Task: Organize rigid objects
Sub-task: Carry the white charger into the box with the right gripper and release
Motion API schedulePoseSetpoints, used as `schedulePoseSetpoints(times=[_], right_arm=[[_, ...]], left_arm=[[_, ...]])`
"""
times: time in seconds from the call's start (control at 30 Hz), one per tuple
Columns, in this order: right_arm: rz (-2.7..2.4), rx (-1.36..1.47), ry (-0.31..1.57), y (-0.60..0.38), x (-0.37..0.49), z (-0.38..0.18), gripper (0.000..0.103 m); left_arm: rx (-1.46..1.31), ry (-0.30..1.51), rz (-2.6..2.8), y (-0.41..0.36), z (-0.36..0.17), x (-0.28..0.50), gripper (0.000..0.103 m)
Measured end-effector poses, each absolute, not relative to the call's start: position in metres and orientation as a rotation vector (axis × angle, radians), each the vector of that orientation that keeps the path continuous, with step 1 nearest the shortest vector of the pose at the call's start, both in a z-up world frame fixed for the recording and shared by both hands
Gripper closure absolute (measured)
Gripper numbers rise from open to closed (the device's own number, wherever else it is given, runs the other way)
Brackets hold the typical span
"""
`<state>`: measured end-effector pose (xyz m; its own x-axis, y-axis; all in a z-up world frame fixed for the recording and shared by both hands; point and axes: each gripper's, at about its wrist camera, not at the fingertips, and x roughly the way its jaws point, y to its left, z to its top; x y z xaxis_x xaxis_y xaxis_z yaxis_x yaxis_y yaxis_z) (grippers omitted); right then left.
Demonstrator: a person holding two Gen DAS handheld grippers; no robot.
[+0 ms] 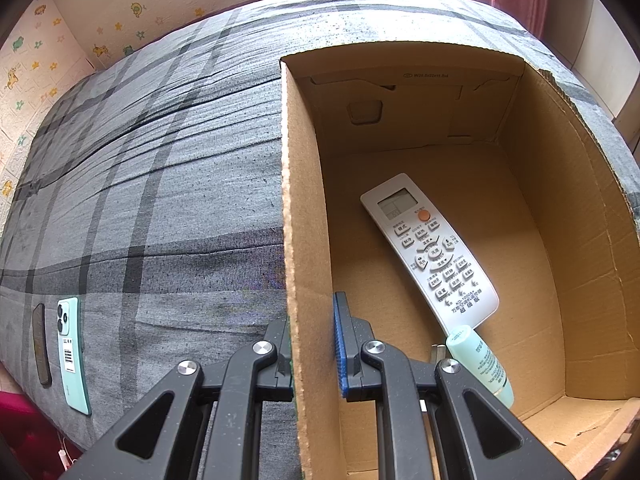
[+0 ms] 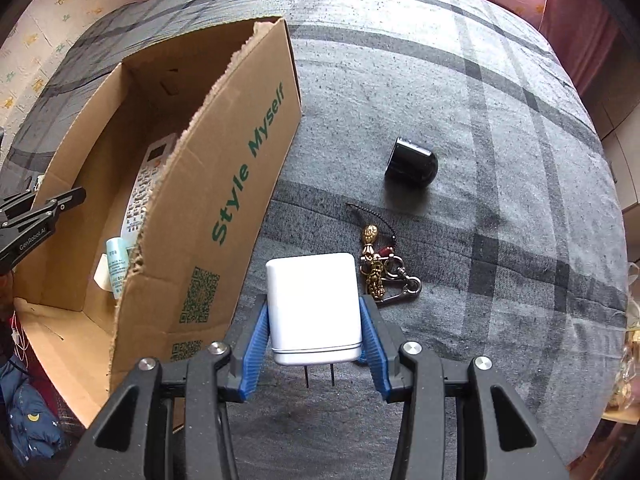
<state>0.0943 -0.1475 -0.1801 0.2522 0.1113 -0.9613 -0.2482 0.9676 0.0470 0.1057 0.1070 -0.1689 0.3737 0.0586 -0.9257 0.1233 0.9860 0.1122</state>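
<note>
Clamped on the near side wall of the cardboard box [image 1: 304, 208], the left gripper's [image 1: 314, 344] fingers [image 1: 342, 348] pinch the corrugated edge, one blue pad inside the box and the other outside against the wall. Across on the right, the right gripper [image 2: 314, 344] holds a white plug-in charger [image 2: 314, 308] between its blue fingers [image 2: 254, 344], which press on both of its sides; two metal prongs stick out of the charger's lower end toward the camera, and the charger hangs above the grey plaid bed cover [image 2: 480, 128] without touching it. In the right wrist view the box stands just left of the charger, its torn-edged wall printed with green lettering and QR codes. Inside the box a white air-conditioner remote [image 1: 430, 252] lies face up on the floor, slanted, and a pale green tube [image 1: 480, 364] lies at its lower end, its cap touching or overlapping the remote's tip. On the cover, just right of the charger, lies a keychain [image 2: 380, 268] with brass charms and a carabiner clip, and farther off a small black cap-shaped object [image 2: 412, 160] lies on its side. In the left wrist view, well to the left of the box near the bed's edge, a mint-green smartphone [image 1: 72, 352] lies camera side up with a dark slim device [image 1: 41, 344] just beside it.
</note>
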Motion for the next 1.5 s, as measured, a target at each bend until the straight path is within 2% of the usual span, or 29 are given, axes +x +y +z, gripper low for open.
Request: schedulePoseSetpoints(times=[0.9, 1.23, 1.5], right_arm=[[0.285, -0.185, 1.155, -0.109, 0.108, -0.088, 0.056], [0.362, -0.185, 1.137, -0.073, 0.111, -0.081, 0.056], [0.411, -0.184, 1.163, -0.040, 0.115, -0.097, 0.056]], left_arm=[[0.164, 1.188, -0.047, 0.109, -0.168, 0.105, 0.088], [0.166, 1.187, -0.047, 0.109, -0.168, 0.105, 0.088], [0.165, 1.187, -0.047, 0.109, -0.168, 0.105, 0.088]])
